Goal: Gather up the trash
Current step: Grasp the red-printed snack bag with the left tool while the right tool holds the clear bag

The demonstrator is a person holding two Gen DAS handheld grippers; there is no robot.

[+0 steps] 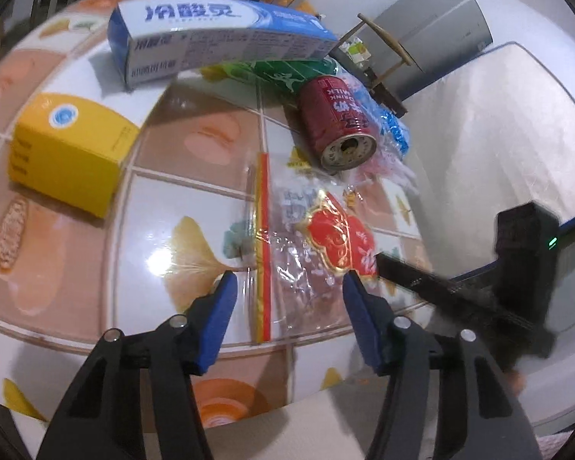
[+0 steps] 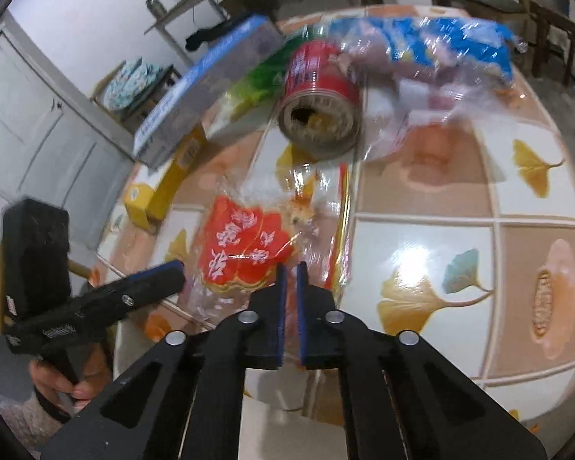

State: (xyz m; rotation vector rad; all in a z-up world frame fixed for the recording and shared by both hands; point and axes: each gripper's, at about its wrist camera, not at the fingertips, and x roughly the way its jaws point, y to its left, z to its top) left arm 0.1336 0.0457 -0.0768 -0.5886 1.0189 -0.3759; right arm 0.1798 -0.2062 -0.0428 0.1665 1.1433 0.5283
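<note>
From my left wrist view, a yellow box (image 1: 71, 151) sits far left on the tiled table (image 1: 180, 207), with the toothpaste box (image 1: 211, 38) behind it. My left gripper (image 1: 285, 281) stands parted astride the clear wrapper with the red label (image 1: 326, 245), pads not pressing. A red milk can (image 1: 335, 122) lies beyond. My right gripper (image 2: 290, 266) is pinched closed at that wrapper's near edge; I cannot tell whether it grips the film.

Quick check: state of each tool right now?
Left tool: open, straddling the clear wrapper, not gripping.
Right tool: shut at the wrapper's edge; grip cannot be told.
</note>
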